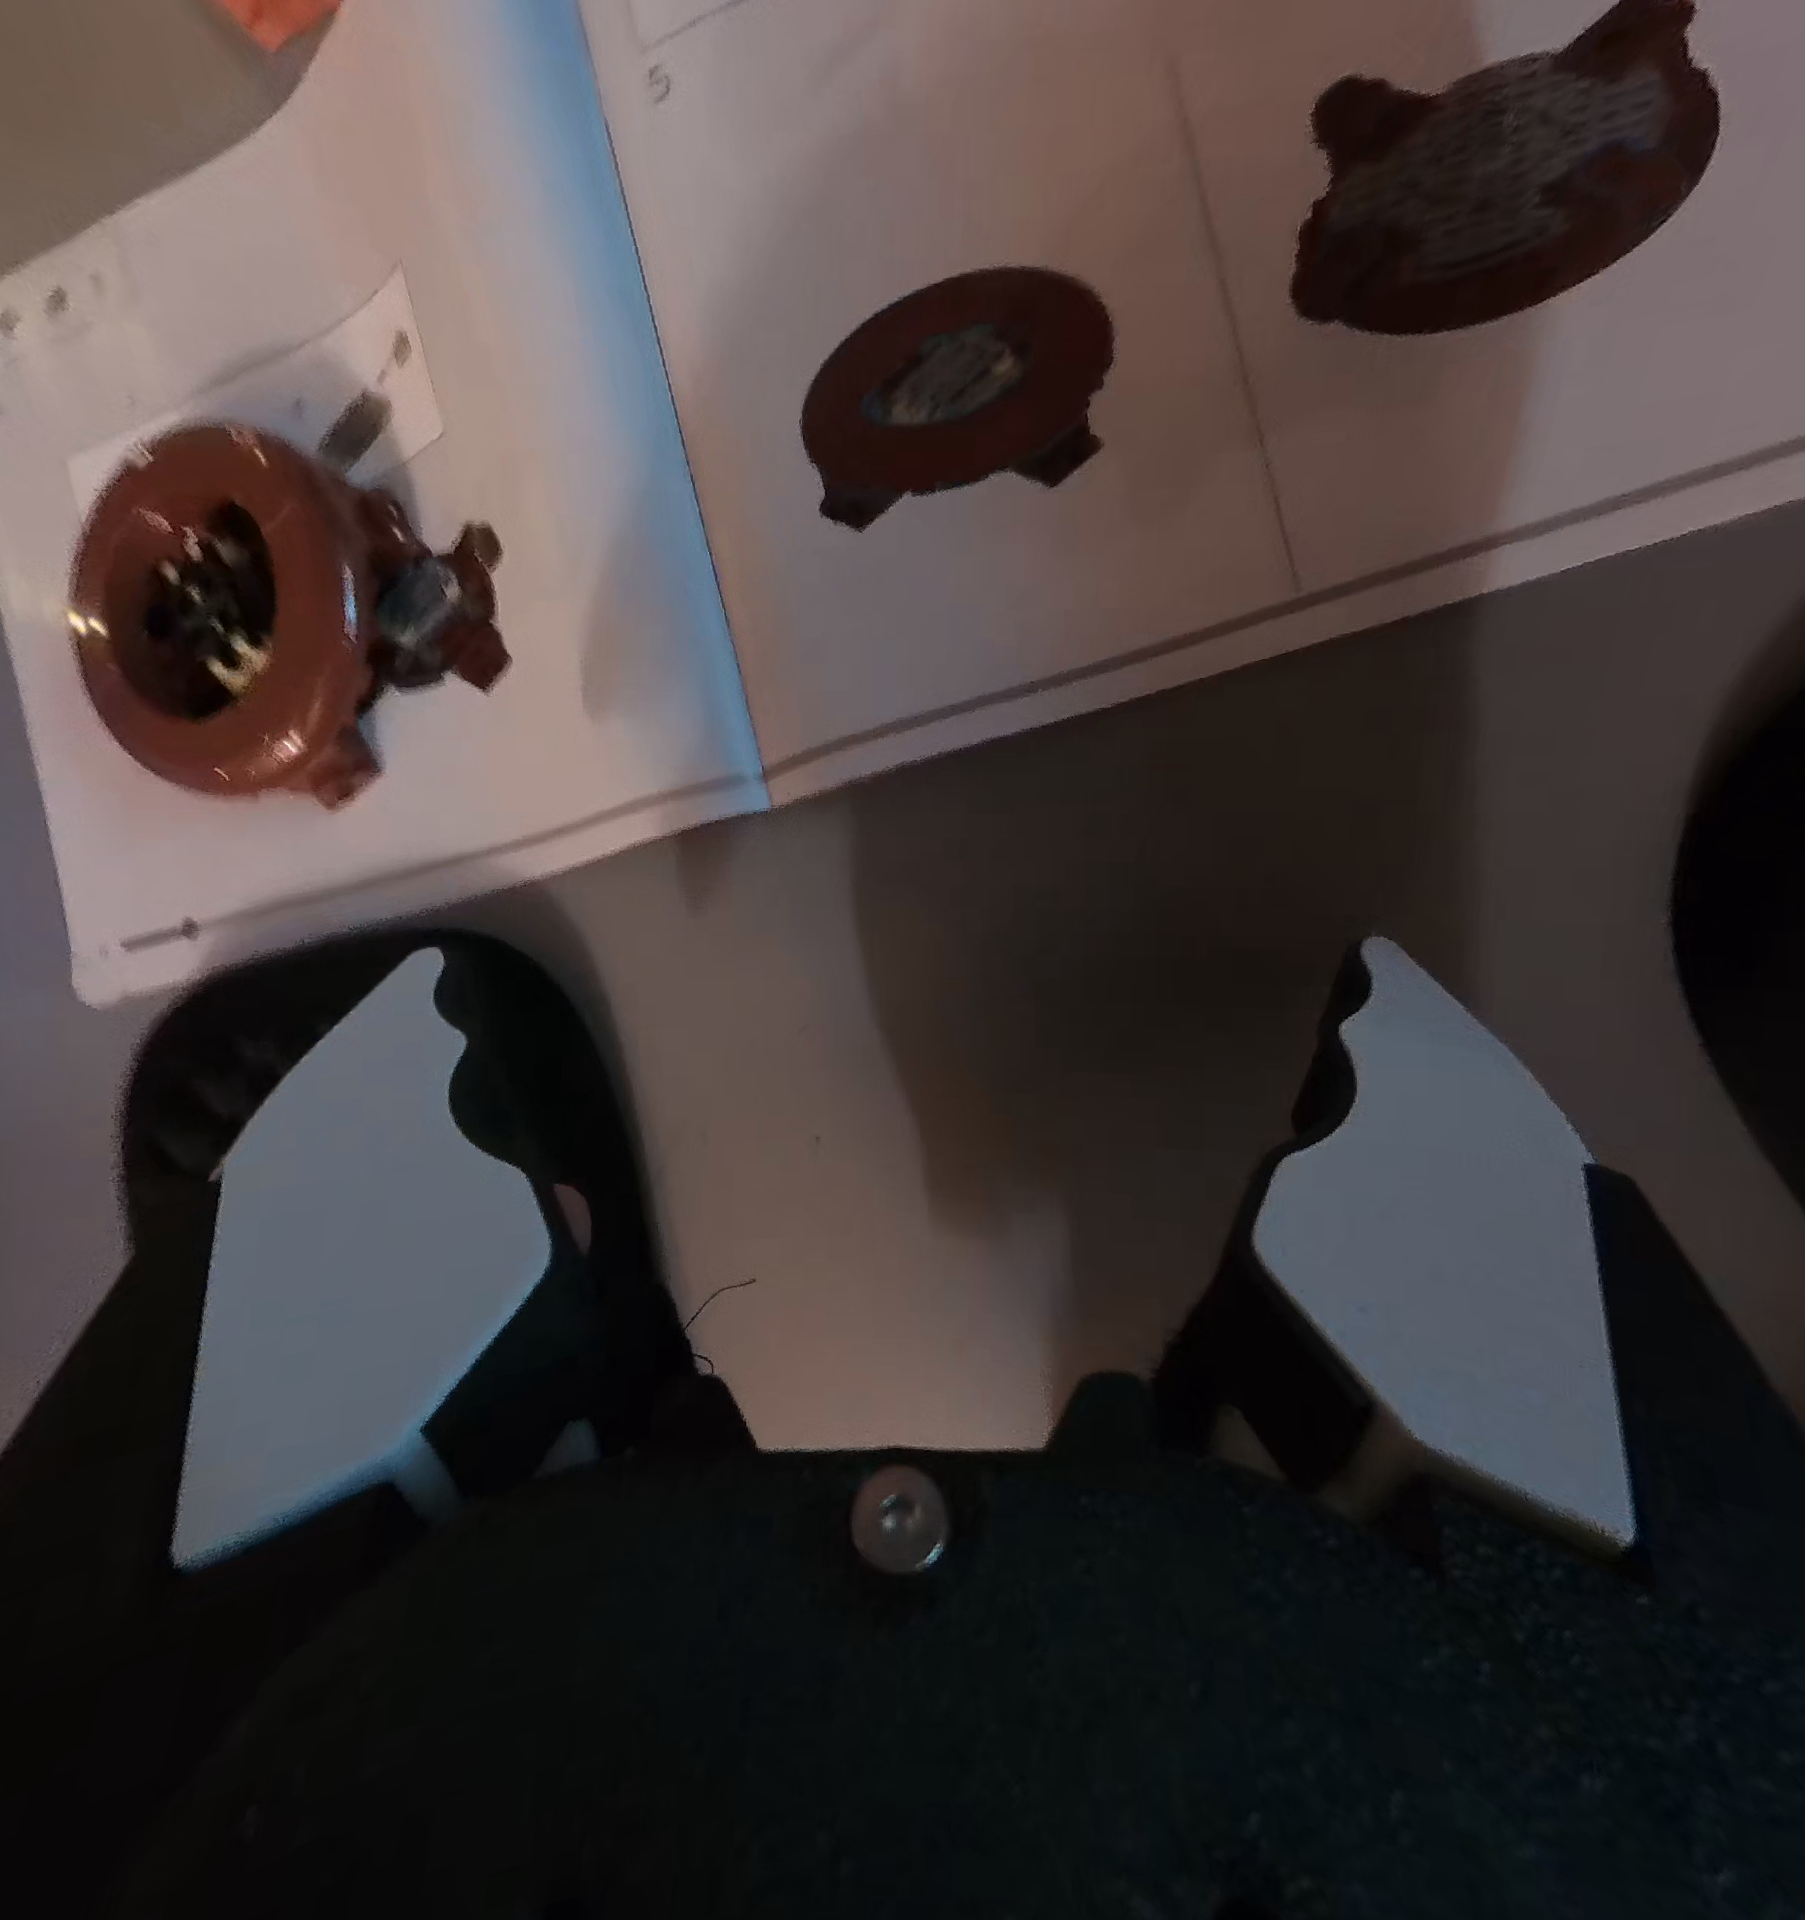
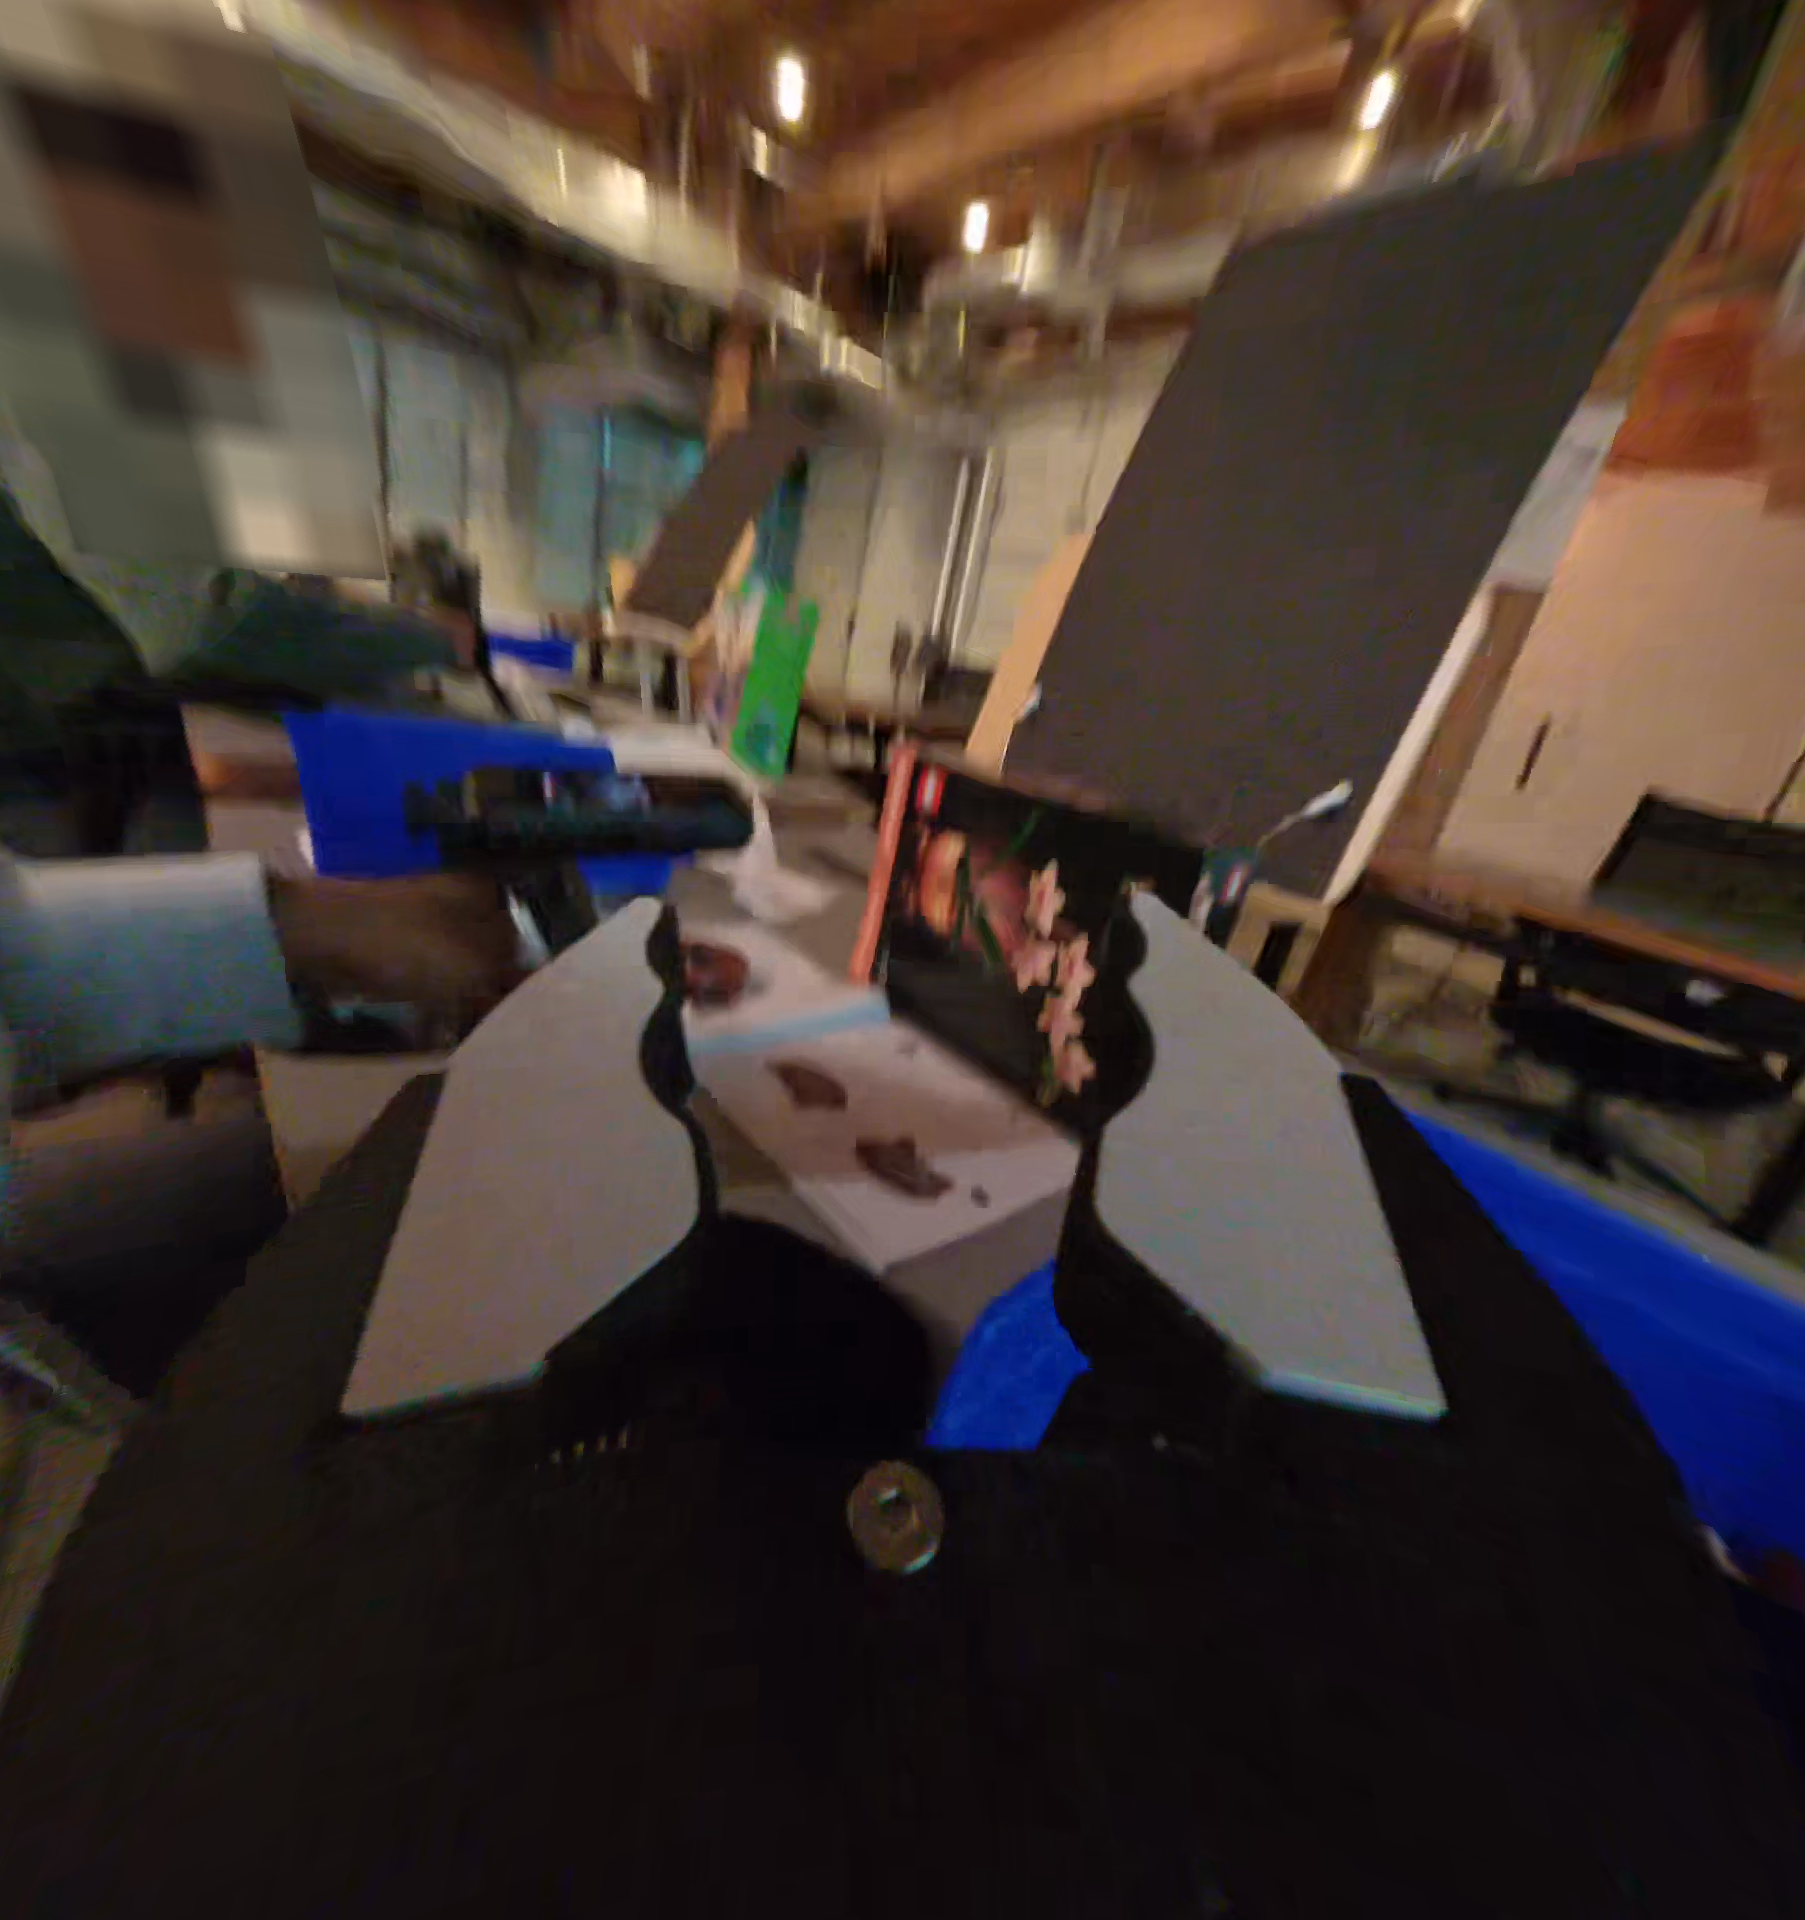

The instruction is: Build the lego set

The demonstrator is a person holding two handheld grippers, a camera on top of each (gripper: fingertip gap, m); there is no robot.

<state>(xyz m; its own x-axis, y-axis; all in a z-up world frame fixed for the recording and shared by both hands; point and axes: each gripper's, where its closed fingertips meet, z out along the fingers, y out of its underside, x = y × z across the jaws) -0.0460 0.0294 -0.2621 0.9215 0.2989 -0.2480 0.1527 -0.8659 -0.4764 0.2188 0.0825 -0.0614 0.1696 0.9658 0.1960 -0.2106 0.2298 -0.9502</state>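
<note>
- The pale bench [image 1: 981,1039] carries everything here; the left wrist view looks almost straight down on it, while the right wrist view looks level across it into a blurred room.
- A white open instruction booklet [image 1: 524,312] lies flat on the bench, ahead of the left gripper [image 1: 898,966], with its centre fold running away from the gripper and its near edge just beyond the fingertips. Its right-hand page bears printed pictures of brown round parts.
- A dark box with pink flowers printed on its face [image 2: 1023,935] stands upright at the booklet's far side, seen between the fingers of the right gripper [image 2: 898,914] but well beyond them.
- A glossy brown ring-shaped brick model with small brown pieces at its side [image 1: 223,613] rests on the booklet's left page, ahead and to the left of the left gripper, well apart from both fingers (its hollow middle faces up, so it has no clear long axis).
- The left gripper is spread wide and holds nothing; only bare bench shows between its pale fingers [image 1: 358,1226].
- The right gripper is partly spread and also grips nothing, with only far-off booklet and box in its gap.
- Judging by both views, the left gripper is the nearer to the brown model; the right gripper hangs farther back, off the booklet's other page.
</note>
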